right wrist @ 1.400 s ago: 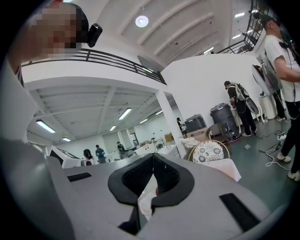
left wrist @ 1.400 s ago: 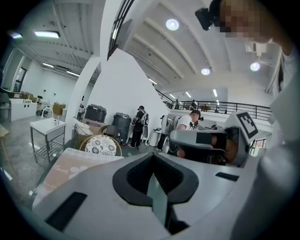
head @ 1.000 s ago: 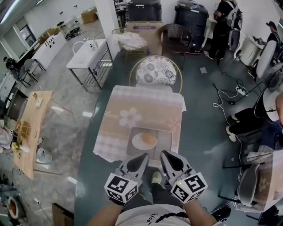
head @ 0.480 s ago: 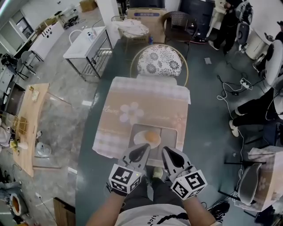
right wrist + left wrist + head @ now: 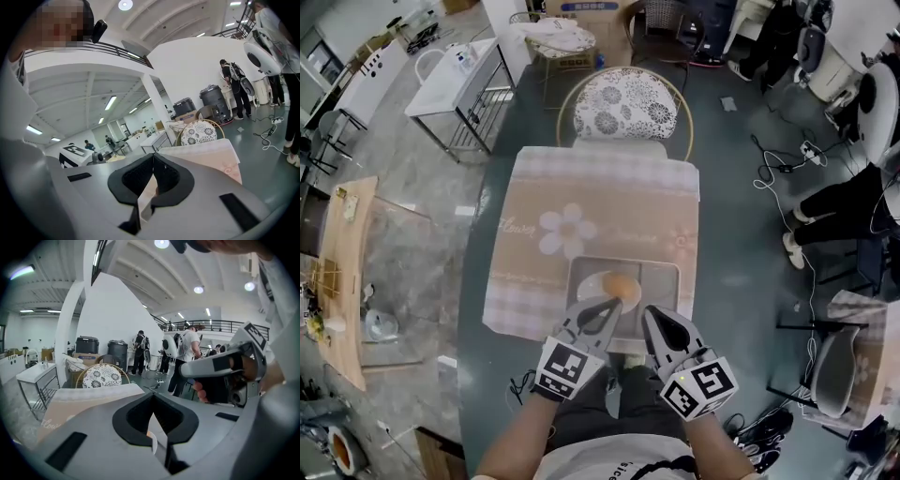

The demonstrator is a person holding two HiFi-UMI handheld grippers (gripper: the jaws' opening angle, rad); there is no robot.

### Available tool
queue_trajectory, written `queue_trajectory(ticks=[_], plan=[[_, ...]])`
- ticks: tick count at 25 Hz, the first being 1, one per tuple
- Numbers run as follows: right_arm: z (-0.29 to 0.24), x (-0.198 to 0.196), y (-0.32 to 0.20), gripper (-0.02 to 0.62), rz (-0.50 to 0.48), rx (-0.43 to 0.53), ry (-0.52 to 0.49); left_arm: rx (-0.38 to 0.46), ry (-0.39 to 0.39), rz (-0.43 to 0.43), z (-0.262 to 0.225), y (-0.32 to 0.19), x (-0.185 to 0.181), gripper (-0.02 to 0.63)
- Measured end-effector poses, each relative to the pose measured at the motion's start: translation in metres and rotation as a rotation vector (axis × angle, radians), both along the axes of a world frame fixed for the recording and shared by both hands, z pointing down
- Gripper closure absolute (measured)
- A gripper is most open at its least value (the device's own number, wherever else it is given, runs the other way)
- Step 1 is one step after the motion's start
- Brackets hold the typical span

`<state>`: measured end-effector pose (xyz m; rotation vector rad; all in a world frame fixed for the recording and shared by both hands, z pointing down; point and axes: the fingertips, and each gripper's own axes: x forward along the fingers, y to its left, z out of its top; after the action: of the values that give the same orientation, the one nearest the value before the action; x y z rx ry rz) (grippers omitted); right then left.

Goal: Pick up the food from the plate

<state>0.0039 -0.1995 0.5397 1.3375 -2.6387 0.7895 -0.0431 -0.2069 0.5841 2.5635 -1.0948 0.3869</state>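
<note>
An orange round piece of food (image 5: pixel 621 284) lies on a white plate (image 5: pixel 592 282), which rests on a grey tray (image 5: pixel 661 281) at the near edge of the table. My left gripper (image 5: pixel 612 304) is shut, its tip just over the plate's near rim. Through its shut jaws in the left gripper view (image 5: pixel 152 399) only a sliver of the plate (image 5: pixel 153 444) shows. My right gripper (image 5: pixel 649 313) is shut and empty beside it, over the tray's near edge. Its jaws meet in the right gripper view (image 5: pixel 153 157).
A beige flowered cloth (image 5: pixel 581 206) covers the small table. A round chair with a floral cushion (image 5: pixel 623 103) stands at its far side. Cables (image 5: pixel 773 169) and seated people are to the right, a wooden bench (image 5: pixel 337 272) to the left.
Both grippers have come forward toward the plate, the left tip now reaching its near rim. The head view has shifted so the table sits lower and nearer.
</note>
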Motion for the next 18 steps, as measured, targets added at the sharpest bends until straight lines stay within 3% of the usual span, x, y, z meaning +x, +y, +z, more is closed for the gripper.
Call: queue_trajectory(ticks=[9, 14, 18], plan=[[0.046, 0.003, -0.008, 0.580, 0.043, -0.031, -0.032, -0.008, -0.068, 0.139, 0.061, 0.000, 0.011, 0.598], [0.065, 0.007, -0.013, 0.580, 0.061, -0.043, -0.033, -0.008, -0.118, 0.187, 0.086, -0.001, 0.016, 0.481], [0.073, 0.016, -0.016, 0.580, 0.081, -0.046, -0.041, 0.028, -0.231, 0.236, 0.108, -0.001, 0.020, 0.431]])
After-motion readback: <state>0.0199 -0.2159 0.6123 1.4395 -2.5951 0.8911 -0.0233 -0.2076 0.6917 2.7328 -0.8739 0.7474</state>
